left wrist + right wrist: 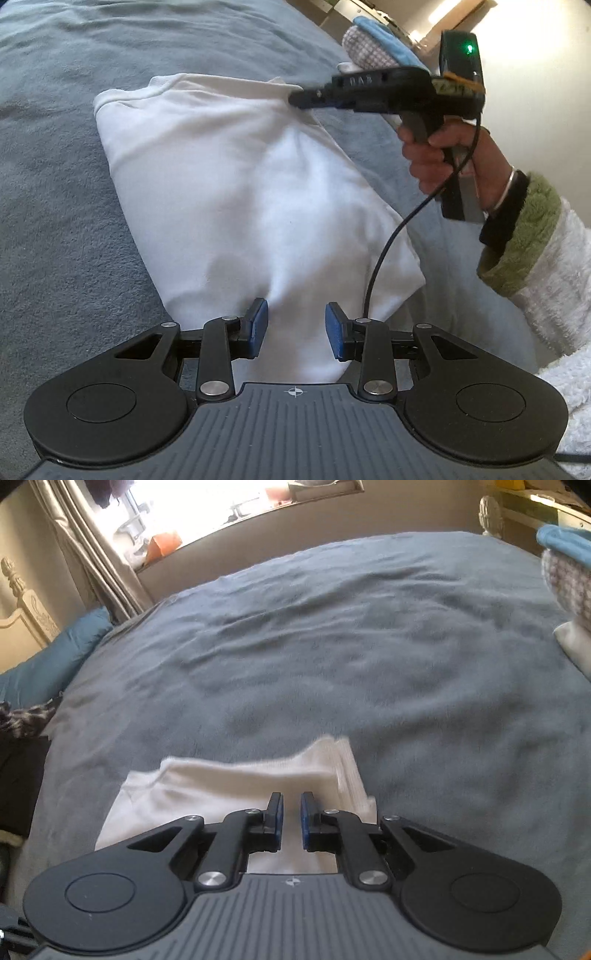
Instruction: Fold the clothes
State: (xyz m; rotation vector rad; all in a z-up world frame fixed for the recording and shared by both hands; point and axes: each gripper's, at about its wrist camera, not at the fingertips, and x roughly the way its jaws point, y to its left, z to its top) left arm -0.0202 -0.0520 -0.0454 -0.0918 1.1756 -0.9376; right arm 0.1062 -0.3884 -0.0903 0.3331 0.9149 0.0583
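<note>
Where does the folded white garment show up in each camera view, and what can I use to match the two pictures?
Left wrist view: the white garment fills the centre, running from the left gripper up to the right gripper at its far corner.
Right wrist view: it lies low in the centre, just ahead of the right gripper.
Shared landmark: the stack of folded clothes, upper right in both, on the grey blanket.

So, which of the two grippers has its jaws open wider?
The left gripper: its blue pads stand clearly apart over the white garment. The right gripper shows only a narrow gap, with white fabric between its pads.
</note>
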